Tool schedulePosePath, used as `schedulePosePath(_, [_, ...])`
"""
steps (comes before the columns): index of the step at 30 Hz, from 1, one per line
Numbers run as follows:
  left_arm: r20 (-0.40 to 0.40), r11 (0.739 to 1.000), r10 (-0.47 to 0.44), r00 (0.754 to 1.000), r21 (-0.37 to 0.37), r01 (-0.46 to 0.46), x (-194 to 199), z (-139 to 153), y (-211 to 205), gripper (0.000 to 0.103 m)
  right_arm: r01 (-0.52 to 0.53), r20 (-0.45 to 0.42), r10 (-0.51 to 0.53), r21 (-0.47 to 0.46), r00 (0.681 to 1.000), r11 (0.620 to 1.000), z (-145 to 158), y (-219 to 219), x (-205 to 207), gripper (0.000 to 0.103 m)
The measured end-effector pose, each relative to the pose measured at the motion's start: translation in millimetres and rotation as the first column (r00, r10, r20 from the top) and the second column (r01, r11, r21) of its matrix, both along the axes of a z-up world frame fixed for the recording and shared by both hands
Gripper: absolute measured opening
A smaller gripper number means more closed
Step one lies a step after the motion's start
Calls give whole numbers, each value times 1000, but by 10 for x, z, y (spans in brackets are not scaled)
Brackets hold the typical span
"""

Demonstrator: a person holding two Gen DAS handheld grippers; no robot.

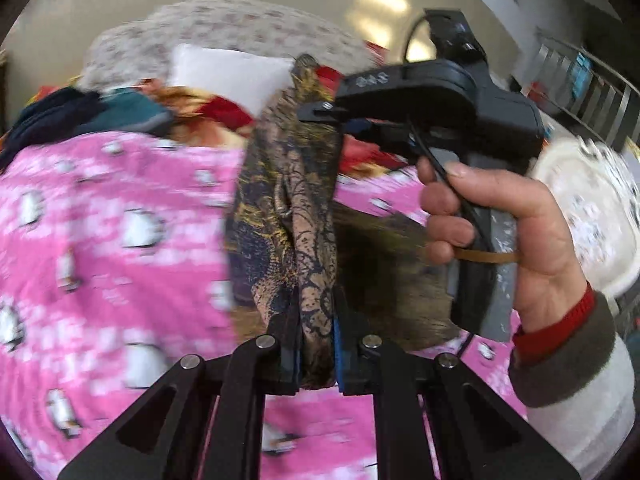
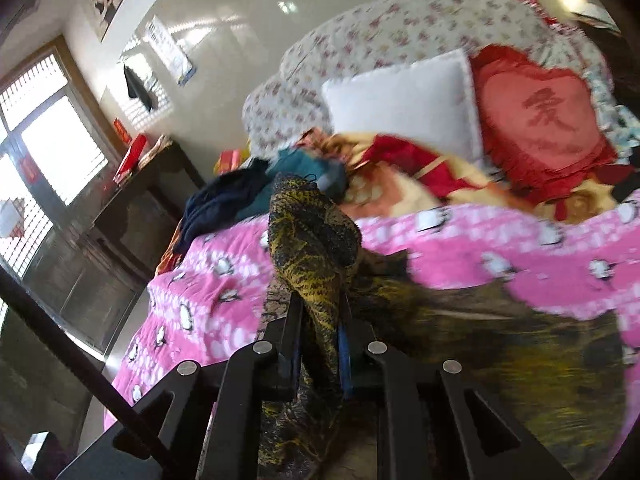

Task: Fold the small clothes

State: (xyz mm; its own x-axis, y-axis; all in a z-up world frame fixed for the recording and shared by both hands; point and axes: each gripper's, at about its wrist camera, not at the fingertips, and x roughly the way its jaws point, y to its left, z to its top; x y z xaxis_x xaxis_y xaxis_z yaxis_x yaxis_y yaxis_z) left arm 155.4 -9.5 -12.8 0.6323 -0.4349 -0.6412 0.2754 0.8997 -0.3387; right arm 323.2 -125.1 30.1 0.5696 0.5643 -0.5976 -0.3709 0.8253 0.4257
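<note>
A brown, gold and navy patterned garment (image 1: 288, 208) is held up above a pink penguin-print bedspread (image 1: 100, 240). My left gripper (image 1: 316, 344) is shut on its lower edge. My right gripper (image 1: 340, 116), held in a hand, is shut on the garment's top edge in the left wrist view. In the right wrist view my right gripper (image 2: 320, 328) is shut on a bunched fold of the same garment (image 2: 316, 248), whose remaining cloth lies blurred on the bedspread (image 2: 208, 288) to the right.
A pile of clothes, dark blue and teal (image 2: 256, 196), lies at the far side of the bed. A white pillow (image 2: 400, 104), a red heart cushion (image 2: 540, 120) and a floral quilt (image 2: 380, 32) lie behind. A dark cabinet (image 2: 132, 216) stands by the window at left.
</note>
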Motion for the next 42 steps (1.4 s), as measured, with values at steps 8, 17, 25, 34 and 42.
schedulePosePath(8, [-95,979,-189,977,62,195,297,-446,-1428,11,176,-48,-175,15,983,984,-284,-1475,-20,14])
schedulePosePath(17, [-101,961,-261,960,63,268,243,-393,-1347,68,345,-199,-302,238,932,908,-757,-2349,-107,65])
schedulePosePath(25, [3,974,-95,996,206,92,195,-273,-589,79,261,-162,-234,177,959,949,-637,-2026,-325,87])
schedulePosePath(34, [-83,986,-10,997,168,24,356,-490,-364,79,223,7,-224,-136,975,965,-597,-1518,-455,15])
schedulePosePath(42, [-182,975,-19,983,213,59,437,-862,-623,79,318,-41,-332,-202,942,927,-826,-1889,-312,31])
